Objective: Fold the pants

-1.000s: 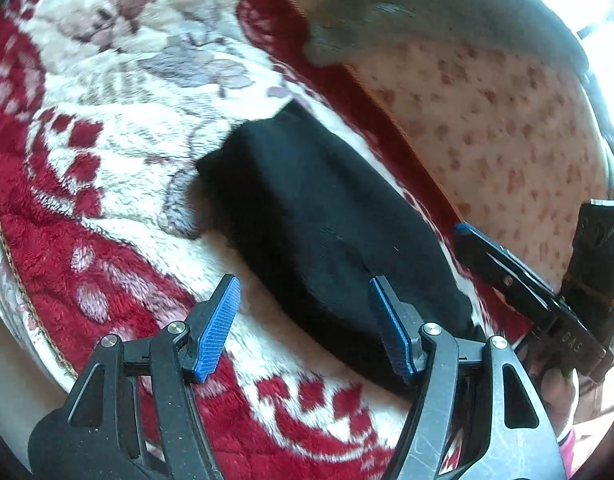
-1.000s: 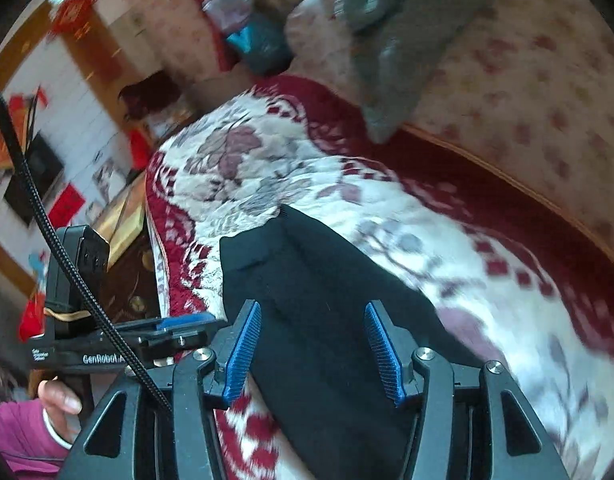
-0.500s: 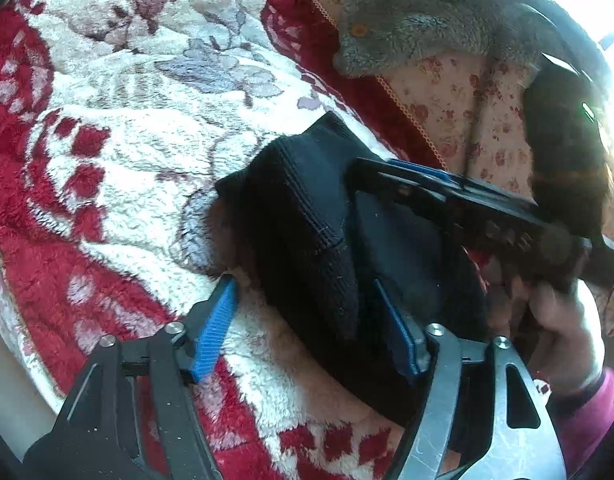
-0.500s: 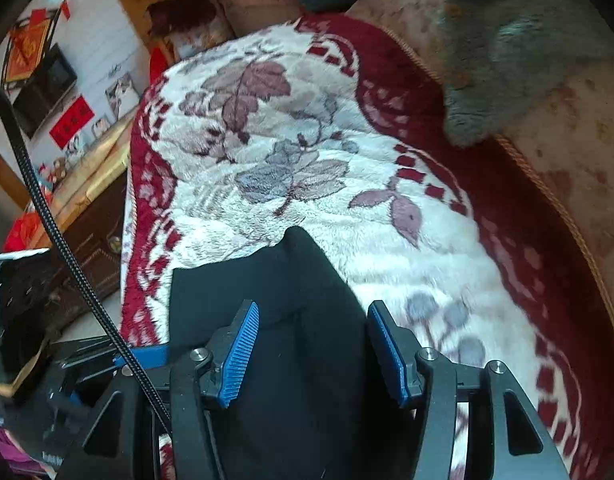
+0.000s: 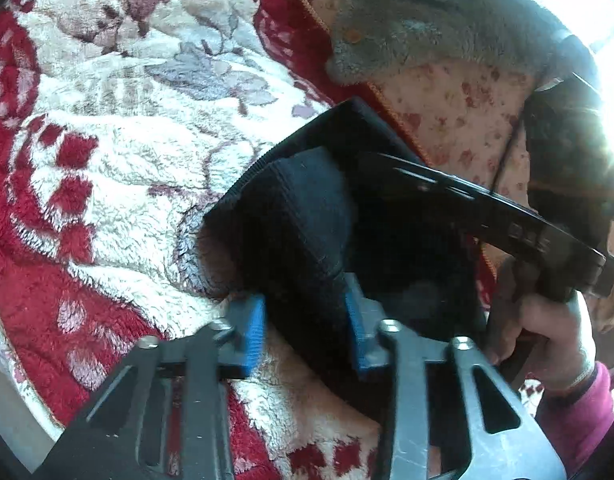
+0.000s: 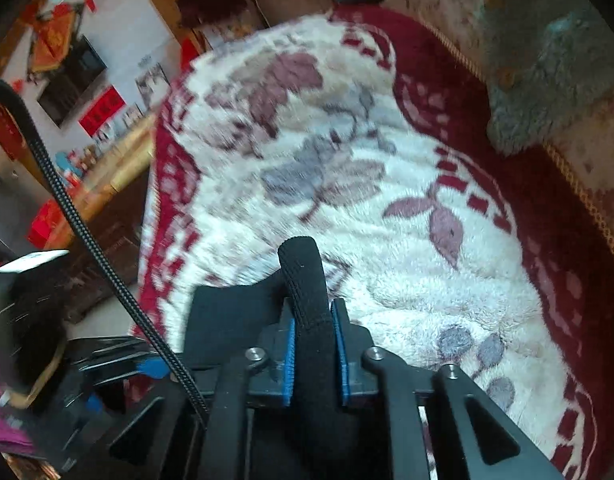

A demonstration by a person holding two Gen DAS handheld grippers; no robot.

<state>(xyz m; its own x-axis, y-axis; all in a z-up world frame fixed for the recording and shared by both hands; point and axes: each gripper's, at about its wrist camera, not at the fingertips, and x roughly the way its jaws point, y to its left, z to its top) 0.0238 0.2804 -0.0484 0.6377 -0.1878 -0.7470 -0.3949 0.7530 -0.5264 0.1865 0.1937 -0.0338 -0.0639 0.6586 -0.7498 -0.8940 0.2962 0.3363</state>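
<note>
While the black pants [image 5: 307, 216] lay on the floral blanket [image 5: 119, 152], my left gripper [image 5: 305, 326] and right gripper [image 6: 313, 344] were closing, each pinching a fold.

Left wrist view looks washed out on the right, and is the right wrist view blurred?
Left wrist view: window glare bleaches the upper right edge, and the black pants lose detail. Right wrist view: motion blur smears the floral blanket and room behind; the pinched fold stays sharp.
</note>
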